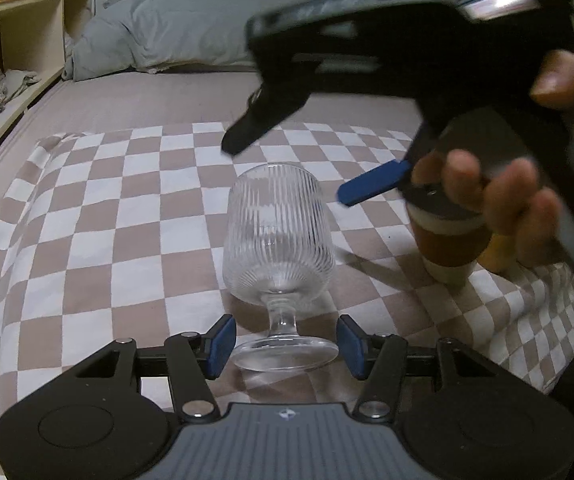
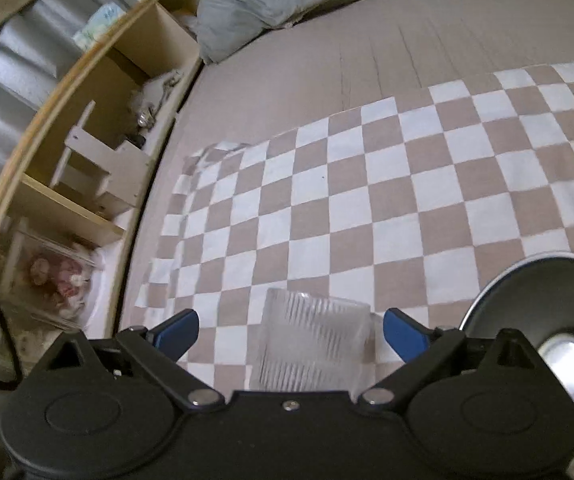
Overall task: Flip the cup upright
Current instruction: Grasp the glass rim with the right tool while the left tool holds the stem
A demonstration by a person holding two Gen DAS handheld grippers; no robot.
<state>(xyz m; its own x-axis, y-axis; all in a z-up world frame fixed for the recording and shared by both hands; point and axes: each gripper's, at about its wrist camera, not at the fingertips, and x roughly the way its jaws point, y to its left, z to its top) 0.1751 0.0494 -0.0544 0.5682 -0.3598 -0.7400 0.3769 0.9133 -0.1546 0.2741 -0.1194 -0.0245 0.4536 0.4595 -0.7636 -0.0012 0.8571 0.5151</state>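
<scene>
A clear ribbed stemmed glass cup stands upright on its foot on the checkered cloth. My left gripper is open, its blue pads either side of the foot without touching. My right gripper hovers above and to the right of the cup, open, held by a hand. In the right wrist view the cup's ribbed bowl lies between the open fingers of my right gripper, apart from both.
A brown and cream tumbler with a dark lid stands right of the cup. A round metal dish lies at the right. A wooden shelf unit runs along the left, grey bedding behind.
</scene>
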